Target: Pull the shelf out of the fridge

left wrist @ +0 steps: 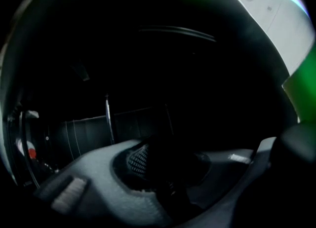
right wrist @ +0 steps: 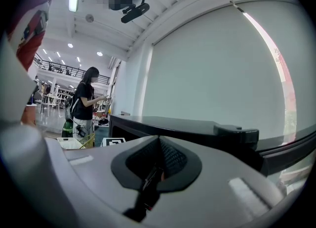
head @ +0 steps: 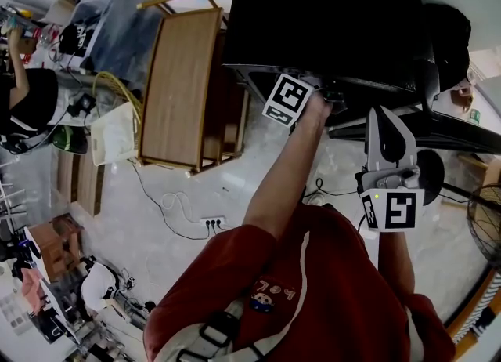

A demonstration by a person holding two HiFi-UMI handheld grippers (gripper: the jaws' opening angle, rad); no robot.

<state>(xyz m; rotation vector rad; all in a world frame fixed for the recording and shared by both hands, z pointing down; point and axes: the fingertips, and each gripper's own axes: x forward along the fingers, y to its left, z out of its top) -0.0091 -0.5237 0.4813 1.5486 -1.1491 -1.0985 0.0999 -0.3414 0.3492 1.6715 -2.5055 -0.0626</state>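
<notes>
The black fridge (head: 329, 16) stands at the top centre of the head view, and its top also shows in the right gripper view (right wrist: 168, 126). My left gripper (head: 329, 95) reaches into its open front; only the marker cube (head: 287, 99) and my forearm show clearly. Inside, the left gripper view is very dark. There the left gripper (left wrist: 168, 165) has its jaws narrowly apart, and a dark edge, the shelf (left wrist: 170, 143), fills the gap between the pads. My right gripper (head: 381, 114) hangs to the right of the fridge, shut (right wrist: 158, 155) on nothing.
The open fridge door (head: 446, 129) juts out on the right. A wooden cabinet (head: 184, 86) stands left of the fridge, with a white basket (head: 113, 133) beside it. A power strip (head: 211, 223) and cables lie on the floor. A fan (head: 485, 223) is far right. A person (right wrist: 86, 101) stands behind.
</notes>
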